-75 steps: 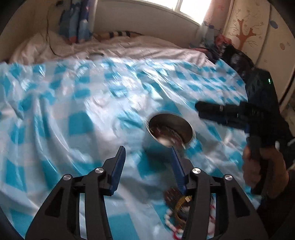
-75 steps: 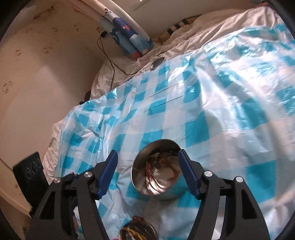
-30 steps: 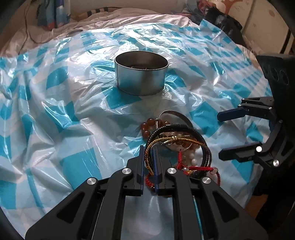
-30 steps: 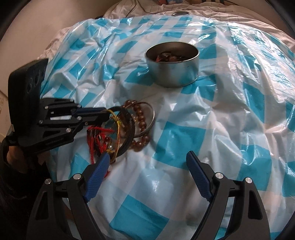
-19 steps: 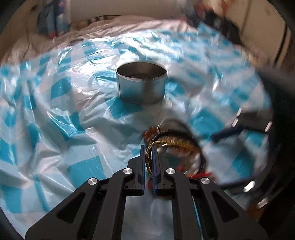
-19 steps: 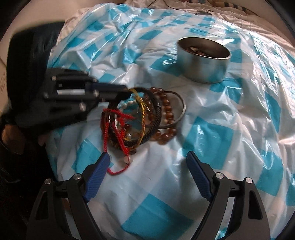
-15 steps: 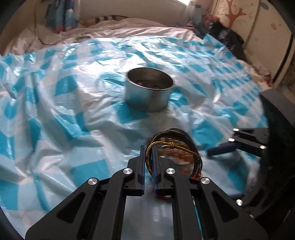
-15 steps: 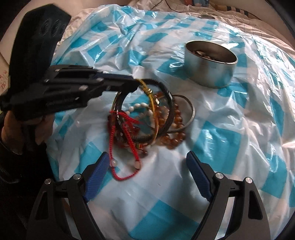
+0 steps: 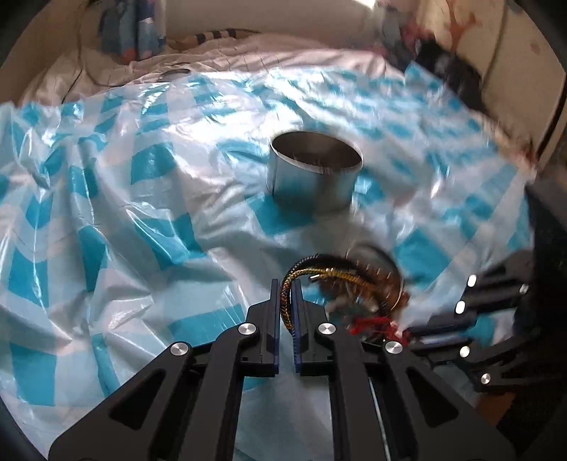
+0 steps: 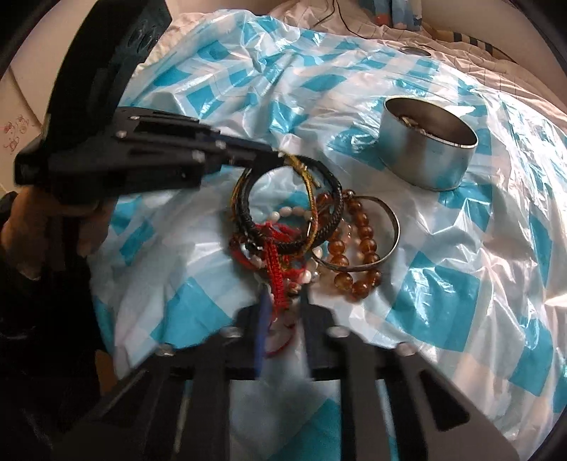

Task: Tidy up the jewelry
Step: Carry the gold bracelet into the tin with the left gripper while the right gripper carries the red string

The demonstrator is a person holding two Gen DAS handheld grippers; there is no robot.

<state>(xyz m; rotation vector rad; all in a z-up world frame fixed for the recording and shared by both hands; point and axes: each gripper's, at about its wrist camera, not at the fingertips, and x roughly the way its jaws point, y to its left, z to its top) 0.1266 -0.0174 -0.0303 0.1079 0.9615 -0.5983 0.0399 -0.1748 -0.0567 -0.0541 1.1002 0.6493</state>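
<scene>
My left gripper (image 9: 286,301) is shut on the black and gold braided bracelets (image 9: 319,275) and holds them just above the pile; it also shows in the right wrist view (image 10: 276,159) with those bracelets (image 10: 329,212). My right gripper (image 10: 281,301) has closed around the red cord bracelet (image 10: 276,273) that hangs tangled from them. On the sheet lie an amber bead bracelet (image 10: 365,244), a silver bangle (image 10: 389,227) and white beads (image 10: 290,212). The round metal tin (image 10: 428,156) stands behind, with jewelry inside; it shows in the left wrist view too (image 9: 315,173).
A blue and white checked plastic sheet (image 10: 460,301) covers the bed, crumpled in folds. A white quilt (image 9: 248,53) and a blue patterned cushion (image 9: 134,32) lie at the far end. A cabinet (image 9: 514,53) stands to the right.
My left gripper has lifted the braided bracelets off the pile. My right gripper has moved in and closed on the dangling red cord.
</scene>
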